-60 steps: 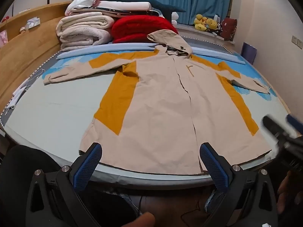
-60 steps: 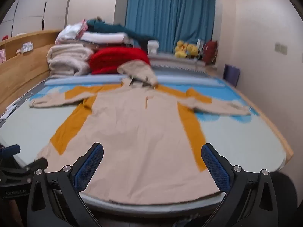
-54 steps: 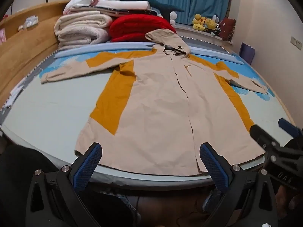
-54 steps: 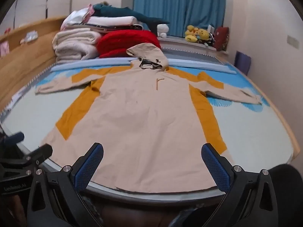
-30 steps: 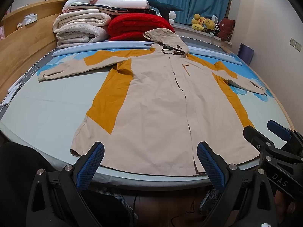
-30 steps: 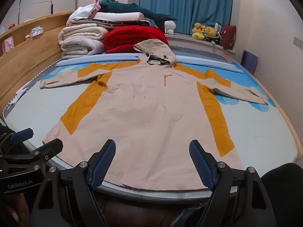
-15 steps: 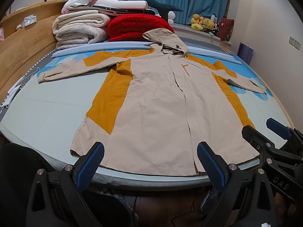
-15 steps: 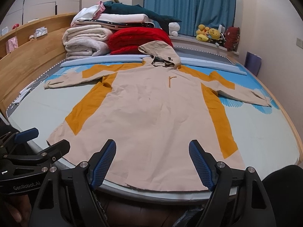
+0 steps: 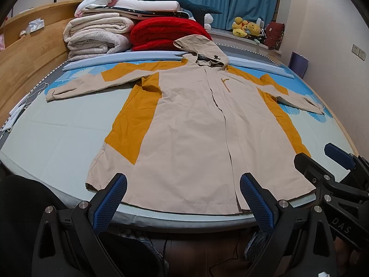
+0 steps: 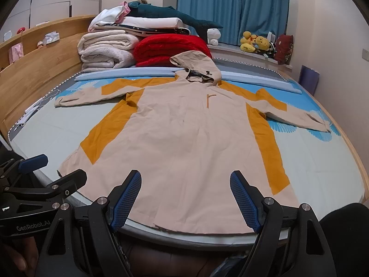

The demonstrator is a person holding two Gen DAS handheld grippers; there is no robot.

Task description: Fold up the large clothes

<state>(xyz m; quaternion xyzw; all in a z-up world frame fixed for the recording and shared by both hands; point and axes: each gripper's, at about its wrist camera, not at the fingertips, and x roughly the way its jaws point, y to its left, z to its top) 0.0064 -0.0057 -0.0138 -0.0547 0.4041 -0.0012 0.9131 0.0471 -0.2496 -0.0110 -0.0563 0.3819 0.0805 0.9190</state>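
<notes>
Beige-and-mustard coat [image 9: 184,124] lies flat on bed [image 9: 57,136] just beyond both wide-spread, empty hand-held grippers [image 9: 183,192] [image 10: 185,190].

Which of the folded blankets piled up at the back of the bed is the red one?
The red knitted blanket, folded right behind the beige coat's hood. The fluffy cream blankets sit to its left.
</notes>
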